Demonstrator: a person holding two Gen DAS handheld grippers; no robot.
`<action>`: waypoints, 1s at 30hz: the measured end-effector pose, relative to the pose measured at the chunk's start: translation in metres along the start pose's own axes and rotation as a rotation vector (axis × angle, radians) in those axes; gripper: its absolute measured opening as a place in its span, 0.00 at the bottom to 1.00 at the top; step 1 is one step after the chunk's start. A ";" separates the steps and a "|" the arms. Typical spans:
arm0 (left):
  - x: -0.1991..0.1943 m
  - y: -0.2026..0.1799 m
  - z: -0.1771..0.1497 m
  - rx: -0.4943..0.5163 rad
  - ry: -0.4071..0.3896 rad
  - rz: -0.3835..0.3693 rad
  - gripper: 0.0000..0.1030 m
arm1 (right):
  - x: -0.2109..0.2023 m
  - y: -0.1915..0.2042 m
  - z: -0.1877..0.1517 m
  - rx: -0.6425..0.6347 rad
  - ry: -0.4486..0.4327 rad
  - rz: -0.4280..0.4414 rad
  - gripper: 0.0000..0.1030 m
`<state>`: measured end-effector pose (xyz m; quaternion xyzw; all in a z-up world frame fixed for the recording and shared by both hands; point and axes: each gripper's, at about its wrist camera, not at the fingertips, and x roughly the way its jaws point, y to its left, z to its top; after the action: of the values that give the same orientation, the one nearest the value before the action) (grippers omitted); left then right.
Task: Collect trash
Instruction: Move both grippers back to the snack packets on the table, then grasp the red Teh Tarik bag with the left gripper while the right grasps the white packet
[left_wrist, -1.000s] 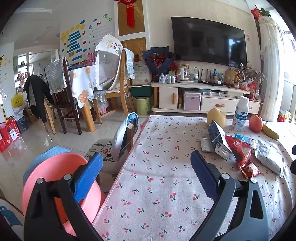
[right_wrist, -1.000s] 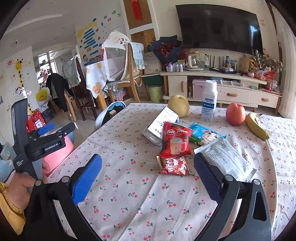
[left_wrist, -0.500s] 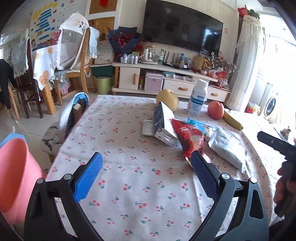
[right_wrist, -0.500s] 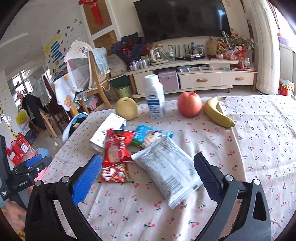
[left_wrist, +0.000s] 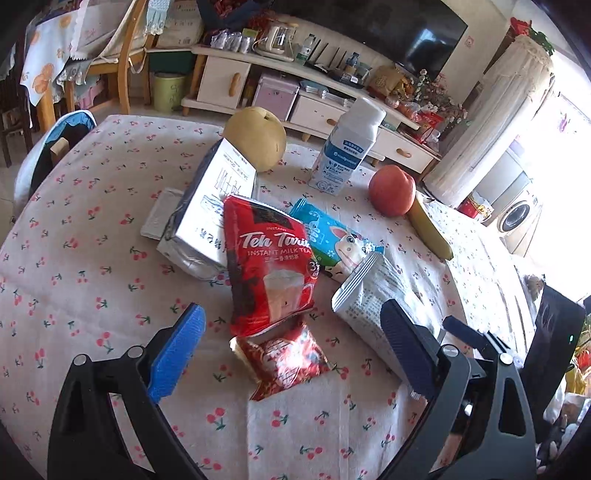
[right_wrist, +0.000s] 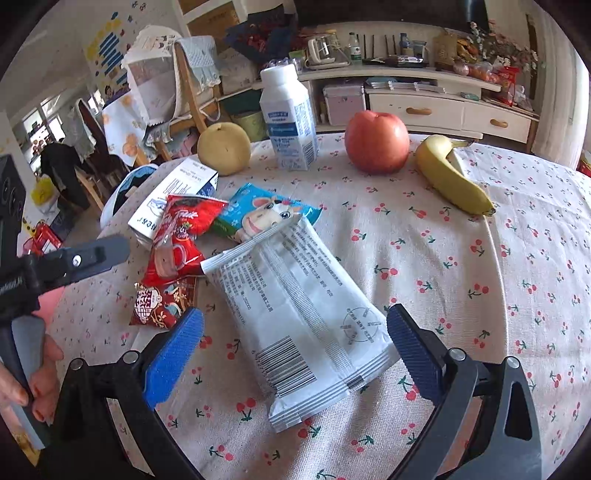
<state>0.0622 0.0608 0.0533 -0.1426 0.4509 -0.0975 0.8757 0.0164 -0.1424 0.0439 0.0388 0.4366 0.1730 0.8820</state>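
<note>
Both grippers are closing in from the table edge, jaws wide and empty: right gripper (right_wrist: 293, 349) straddling the white wrapper (right_wrist: 295, 306), left gripper (left_wrist: 291, 347) nearing the small red packet (left_wrist: 282, 358) beside it — pickup imminent.

The desk (right_wrist: 517, 258) is covered in matt woven cloth printed with small cherries, lightly creased. The white packet (right_wrist: 295, 314) is smooth plastic film with a soft sheen and crimped, ridged end seals. The red milk-tea pouch (left_wrist: 269, 266) and the small red sachet (left_wrist: 280, 358) are glossy, crinkled foil-like plastic. The blue wrapper (right_wrist: 266, 214) is shiny film too. The white carton (left_wrist: 218, 195) looks like matt printed card. The bottle (right_wrist: 288, 118) is smooth white plastic. The apple (right_wrist: 376, 142) has waxy, glossy skin; the pear (right_wrist: 223, 153) looks dull and finely speckled. The right gripper (right_wrist: 295, 350) has matt black plastic arms, ribbed blue pads (right_wrist: 173, 354) and shiny metal screws.
</note>
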 end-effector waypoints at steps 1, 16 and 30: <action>0.007 -0.001 0.003 -0.014 0.010 0.005 0.93 | 0.003 0.002 0.000 -0.017 0.006 -0.007 0.95; 0.057 -0.004 0.021 -0.037 0.072 0.121 0.65 | 0.021 0.000 0.007 -0.064 0.036 -0.044 0.96; 0.049 -0.005 0.015 -0.002 0.051 0.111 0.58 | 0.033 0.002 0.004 -0.070 0.078 -0.077 0.88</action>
<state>0.1022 0.0442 0.0256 -0.1156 0.4805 -0.0521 0.8678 0.0369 -0.1291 0.0220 -0.0157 0.4656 0.1555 0.8711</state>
